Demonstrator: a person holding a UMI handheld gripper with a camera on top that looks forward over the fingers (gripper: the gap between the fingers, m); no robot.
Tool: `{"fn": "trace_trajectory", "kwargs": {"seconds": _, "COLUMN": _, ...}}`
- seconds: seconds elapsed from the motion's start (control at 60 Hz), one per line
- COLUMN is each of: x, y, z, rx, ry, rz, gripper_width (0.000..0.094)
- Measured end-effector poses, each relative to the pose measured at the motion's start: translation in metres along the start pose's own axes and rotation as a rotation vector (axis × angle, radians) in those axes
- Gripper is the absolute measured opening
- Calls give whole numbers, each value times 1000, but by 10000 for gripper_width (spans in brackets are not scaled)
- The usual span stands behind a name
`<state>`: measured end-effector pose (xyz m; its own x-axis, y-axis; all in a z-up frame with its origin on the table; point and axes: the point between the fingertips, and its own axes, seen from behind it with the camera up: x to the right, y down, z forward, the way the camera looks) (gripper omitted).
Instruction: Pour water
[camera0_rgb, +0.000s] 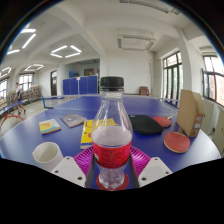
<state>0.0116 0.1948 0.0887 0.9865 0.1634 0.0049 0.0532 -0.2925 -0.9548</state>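
Observation:
A clear plastic bottle (111, 130) with a black cap and a red label stands upright between my fingers. It holds water up to about the label. My gripper (111, 172) is shut on the bottle, with the pink pads (84, 157) pressing on its lower part from both sides. A white cup (45, 152) stands on the blue table (30, 140), to the left of the bottle and a little ahead of the left finger.
Beyond the bottle lie a yellow book (48, 126), a second yellow book (90, 128), a dark flat object (73, 120), a black paddle (147, 124) and a red paddle (176, 141). A brown carton (190, 112) stands at the right.

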Motion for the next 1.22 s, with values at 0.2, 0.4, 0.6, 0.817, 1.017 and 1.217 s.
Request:
{"fn": "trace_trajectory", "kwargs": {"seconds": 0.2, "x": 12, "y": -3, "z": -51, "rx": -144, "ry": 92, "rz": 52, "gripper_width": 856}}
{"fn": "trace_trajectory", "kwargs": {"seconds": 0.4, "x": -21, "y": -34, "z": -175, "rx": -176, "ry": 138, "rz": 61, "gripper_width": 849}}
{"fn": "trace_trajectory", "kwargs": {"seconds": 0.6, "x": -67, "y": -29, "z": -311, "rx": -207, "ry": 174, "rz": 80, "gripper_width": 849}}
{"fn": "trace_trajectory", "kwargs": {"seconds": 0.817, "x": -98, "y": -20, "z": -410, "rx": -200, "ry": 231, "rz": 47, "gripper_width": 850}}
{"fn": "trace_trajectory", "kwargs": {"seconds": 1.017, "x": -117, "y": -16, "z": -445, "rx": -195, "ry": 242, "rz": 60, "gripper_width": 851}}
{"fn": "trace_trajectory", "kwargs": {"seconds": 1.217, "x": -137, "y": -1, "z": -449, "rx": -221, "ry": 208, "rz": 20, "gripper_width": 855}}
